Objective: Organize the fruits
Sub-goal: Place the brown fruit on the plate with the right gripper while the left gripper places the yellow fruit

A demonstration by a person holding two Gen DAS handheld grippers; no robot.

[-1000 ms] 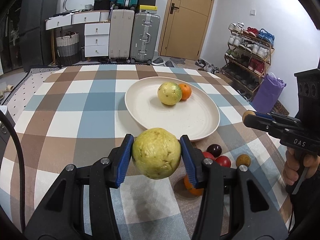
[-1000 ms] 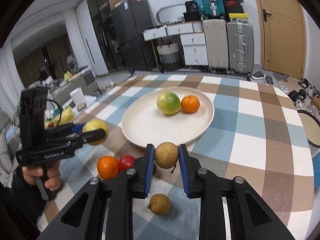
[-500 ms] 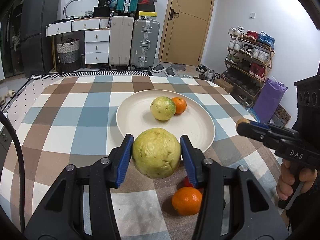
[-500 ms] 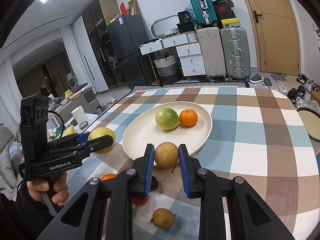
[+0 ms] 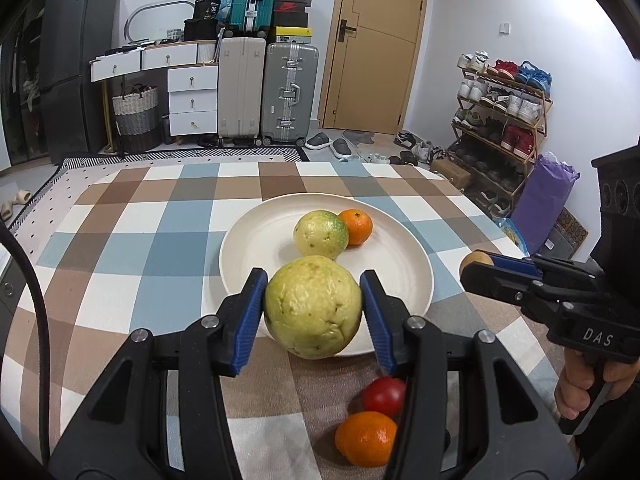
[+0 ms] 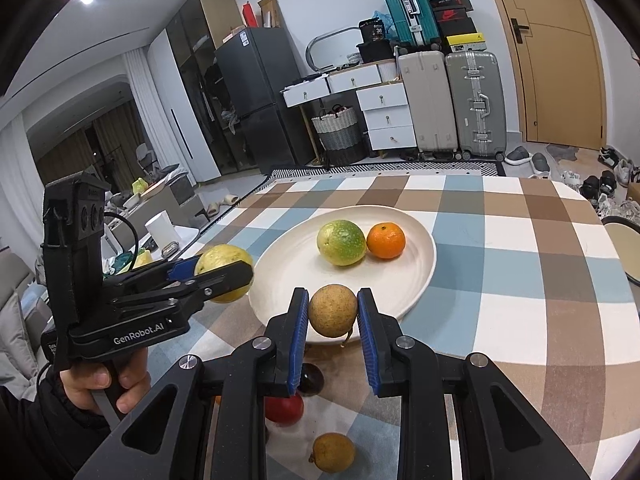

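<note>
Left gripper: its blue-padded black jaws are clamping a large, bumpy yellow-green guava, holding it in the air over the near rim of the plate.
Right gripper: its jaws are pinched tight on a small round brown fruit with a short stem hanging below, held just above the plate's near edge.
Plate: a wide, round cream-coloured plate is sitting in the middle of the table, with both grippers pointing toward it from the near side.
Fruit on the plate: a round green-and-yellow fruit and a small orange mandarin are lying side by side, touching, toward the far half.
Fruit off the plate: a red round fruit, a second small brown fruit, a dark, almost black fruit and another orange mandarin are lying on the cloth on the near side, under the grippers.
Table: it is wearing a checked cloth of blue, brown and white squares.
Hands: a bare hand in a dark sleeve is gripping the left tool's handle; the other hand is wrapping the right tool's handle.
</note>
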